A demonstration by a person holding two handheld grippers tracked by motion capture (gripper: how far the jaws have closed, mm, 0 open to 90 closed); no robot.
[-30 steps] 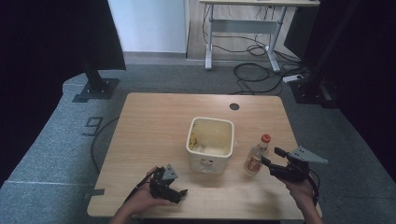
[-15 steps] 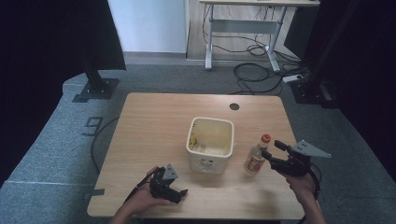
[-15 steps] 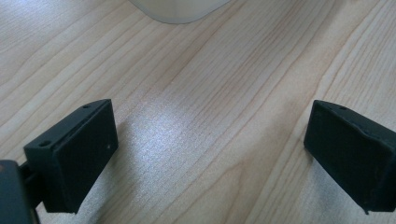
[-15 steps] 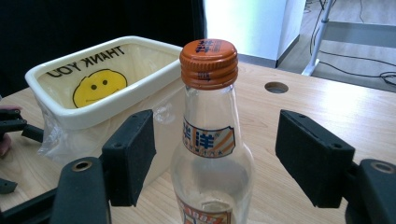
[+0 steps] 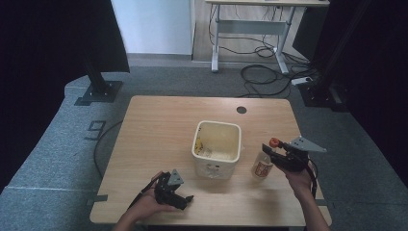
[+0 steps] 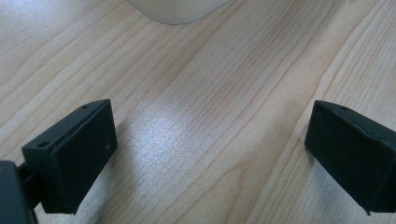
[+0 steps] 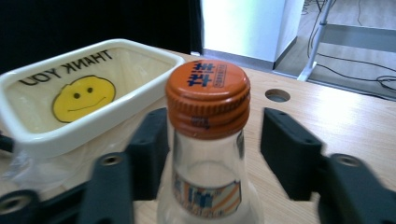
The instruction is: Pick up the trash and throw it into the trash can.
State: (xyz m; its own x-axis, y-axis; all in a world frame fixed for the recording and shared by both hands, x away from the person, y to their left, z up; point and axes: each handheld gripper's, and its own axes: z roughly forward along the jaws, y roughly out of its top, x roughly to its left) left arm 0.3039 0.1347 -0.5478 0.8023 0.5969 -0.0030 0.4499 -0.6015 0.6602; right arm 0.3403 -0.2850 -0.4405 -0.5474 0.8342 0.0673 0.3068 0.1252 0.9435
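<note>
1. While the counter (image 5: pixel 159 125) bears little, its right edge runs near the work, so anything knocked that way could go over.
2. Bin (image 5: pixel 217 144): a cream tub, open-topped, lined with a clear bag, sits mid-counter. It stands just left of the bottle, so a swing toward it could clip the rim.
3. Right gripper (image 5: pixel 270 150): its jaws stand apart on either side of the bottle's neck, just under the cap, not yet pressing. If one jaw meets the glass first as they shut, I judge the bottle will tip.
4. Left gripper (image 5: pixel 186 200): it rests low near the front edge, jaws wide and holding nothing, too far off to steady anything.
5. Bottle (image 7: pixel 208 154): clear glass with an orange cap, upright between bin and right gripper. Smooth, tapering glass may slip from a neck grip.
</note>
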